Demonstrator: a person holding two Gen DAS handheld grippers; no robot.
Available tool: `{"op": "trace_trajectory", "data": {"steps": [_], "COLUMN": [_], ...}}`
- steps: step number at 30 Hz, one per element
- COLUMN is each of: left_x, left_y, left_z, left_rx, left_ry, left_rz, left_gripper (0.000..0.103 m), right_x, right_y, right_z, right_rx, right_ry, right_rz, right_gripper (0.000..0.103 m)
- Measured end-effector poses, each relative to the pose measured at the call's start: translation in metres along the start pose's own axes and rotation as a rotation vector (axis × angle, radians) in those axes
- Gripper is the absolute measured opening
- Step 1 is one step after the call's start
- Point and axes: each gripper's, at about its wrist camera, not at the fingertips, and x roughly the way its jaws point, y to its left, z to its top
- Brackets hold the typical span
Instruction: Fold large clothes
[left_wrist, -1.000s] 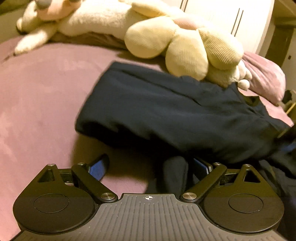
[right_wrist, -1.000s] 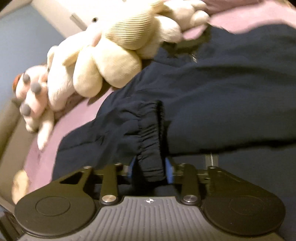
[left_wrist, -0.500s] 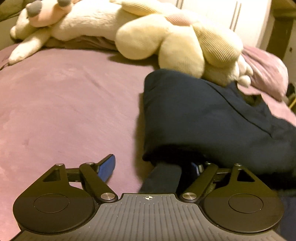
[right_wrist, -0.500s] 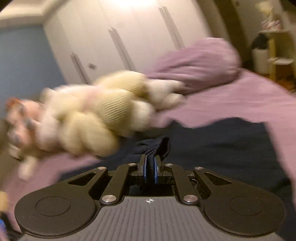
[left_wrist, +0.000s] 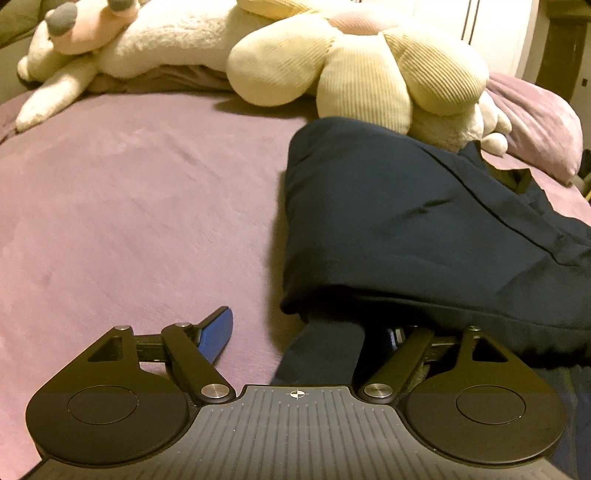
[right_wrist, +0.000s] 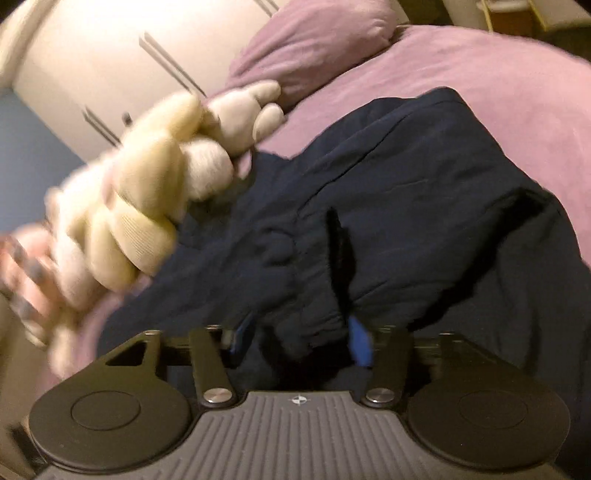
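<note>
A large dark navy garment lies on the purple bed cover, its left part doubled over to the right. My left gripper stands open at the garment's near edge. Its left blue pad is bare over the cover, a strip of navy cloth hangs between the fingers, and the right finger is hidden under the fold. In the right wrist view my right gripper is low over the navy garment. Its jaws are opening, with a gathered bunch of the cloth between the blue pads.
A cream flower-shaped plush and a white plush animal lie along the far side of the bed, touching the garment's far edge. A purple pillow sits at the back right. White wardrobe doors stand behind the bed.
The garment's left end has been carried over to the right, baring more purple cover. My right gripper swept across with the cuff, pinched tight, and now stands wider. The left gripper barely moved.
</note>
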Motion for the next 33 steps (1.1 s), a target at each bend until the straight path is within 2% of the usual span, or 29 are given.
{"op": "trace_trajectory", "data": {"steps": [1,2,3,5,7,9,12,15,17,19,20,23,26,28,29,30,33], "left_x": [-0.002,-0.004,-0.003,0.0,0.003,0.004,0.0,-0.01,-0.021,-0.034,-0.043,-0.068,-0.066,-0.048,-0.034,-0.022,0.012], "left_y": [0.0,-0.001,-0.002,-0.005,-0.007,-0.01,-0.01,-0.006,-0.001,0.003,0.006,0.002,-0.025,-0.048,-0.059,-0.067,-0.078], "left_z": [0.001,0.002,0.002,0.001,-0.002,-0.006,-0.006,-0.003,-0.001,0.003,0.005,0.017,0.035,0.042,0.042,0.041,0.027], "left_rx": [0.01,0.027,0.045,0.072,0.082,0.096,0.082,0.088,0.111,0.115,0.101,0.037,0.021,0.053,0.069,0.07,0.095], "left_ry": [-0.013,-0.024,-0.028,-0.024,-0.019,-0.018,-0.008,0.001,-0.008,-0.009,-0.03,-0.124,-0.166,-0.154,-0.136,-0.116,-0.062], "left_rz": [0.005,0.012,0.021,0.028,0.021,0.032,0.014,-0.011,-0.024,-0.04,-0.06,-0.13,-0.201,-0.234,-0.24,-0.221,-0.161], "left_gripper": [0.084,0.085,0.089,0.092,0.095,0.096,0.095,0.095,0.095,0.095,0.095,0.096,0.098,0.098,0.098,0.098,0.098], "right_x": [0.001,-0.004,-0.012,-0.034,-0.048,-0.055,-0.047,-0.014,-0.005,-0.02,-0.027,-0.054,-0.057,-0.049,-0.037,-0.017,0.021], "right_y": [0.012,0.021,0.029,0.043,0.053,0.055,0.042,0.012,-0.007,-0.017,-0.017,-0.015,-0.003,0.015,0.03,0.046,0.071], "right_z": [0.0,0.001,0.003,0.011,0.02,0.029,0.034,0.03,0.026,0.026,0.026,0.027,0.032,0.027,0.025,0.026,0.006], "right_rx": [-0.06,-0.107,-0.15,-0.217,-0.286,-0.336,-0.348,-0.314,-0.25,-0.165,-0.14,-0.114,-0.113,-0.156,-0.198,-0.241,-0.371], "right_ry": [0.0,-0.027,-0.062,-0.177,-0.286,-0.342,-0.305,-0.161,-0.118,-0.158,-0.177,-0.277,-0.284,-0.272,-0.243,-0.217,-0.162], "right_rz": [-0.038,-0.055,-0.058,-0.083,-0.158,-0.212,-0.254,-0.329,-0.326,-0.274,-0.274,-0.318,-0.237,-0.204,-0.198,-0.193,-0.2], "right_gripper": [0.025,0.015,0.014,0.013,0.013,0.013,0.014,0.022,0.025,0.03,0.038,0.041,0.041,0.032,0.024,0.018,0.015]}}
